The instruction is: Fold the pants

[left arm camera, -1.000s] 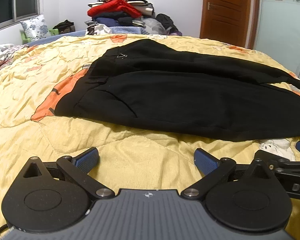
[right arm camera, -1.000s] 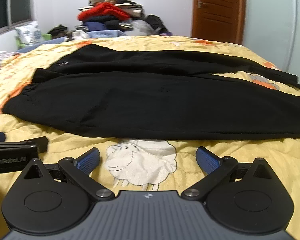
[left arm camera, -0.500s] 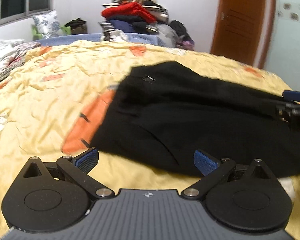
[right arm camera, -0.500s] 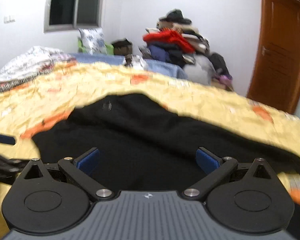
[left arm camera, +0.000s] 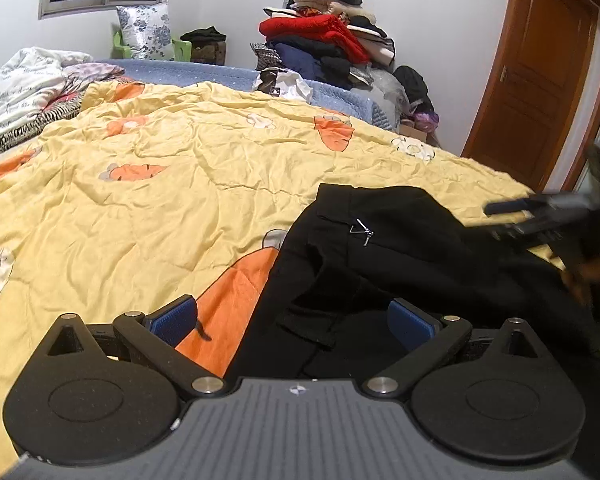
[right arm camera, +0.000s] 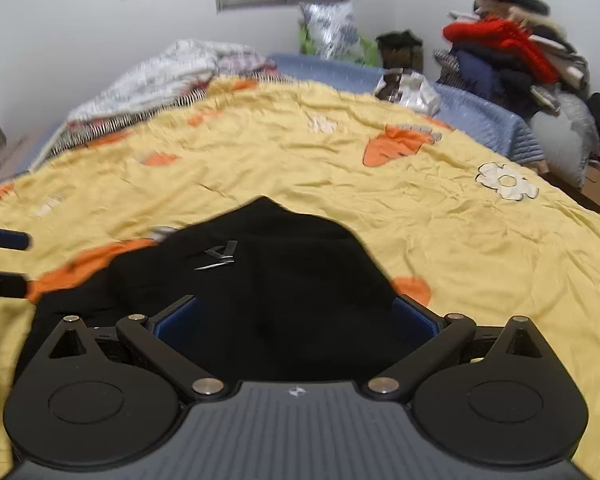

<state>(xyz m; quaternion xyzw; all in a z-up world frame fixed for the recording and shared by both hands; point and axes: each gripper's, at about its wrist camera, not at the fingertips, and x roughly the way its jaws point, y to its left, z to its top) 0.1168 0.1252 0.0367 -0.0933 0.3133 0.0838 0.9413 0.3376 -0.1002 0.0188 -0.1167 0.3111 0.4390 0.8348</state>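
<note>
Black pants (left arm camera: pixel 400 264) lie flat on a yellow quilt (left arm camera: pixel 140 200) with carrot prints; a silver zipper pull (left arm camera: pixel 362 232) marks the waist end. My left gripper (left arm camera: pixel 292 316) is open and low over the pants' waist edge, with one pad over an orange carrot and the other over black cloth. My right gripper (right arm camera: pixel 296 318) is open over the pants (right arm camera: pixel 280 280), with black cloth under both pads. The right gripper (left arm camera: pixel 540 216) shows blurred at the right of the left wrist view. The left gripper (right arm camera: pixel 0 256) shows at the left edge of the right wrist view.
A tall pile of clothes (left arm camera: pixel 332 40) stands beyond the bed's far side, beside a brown door (left arm camera: pixel 532 80). A crumpled white blanket (right arm camera: pixel 172 68) and a flowered pillow (left arm camera: pixel 144 30) lie toward the window wall. The yellow quilt stretches wide to the left of the pants.
Both grippers have swung left and moved in from the bed's near side to the waist end of the pants. Both have stayed open.
</note>
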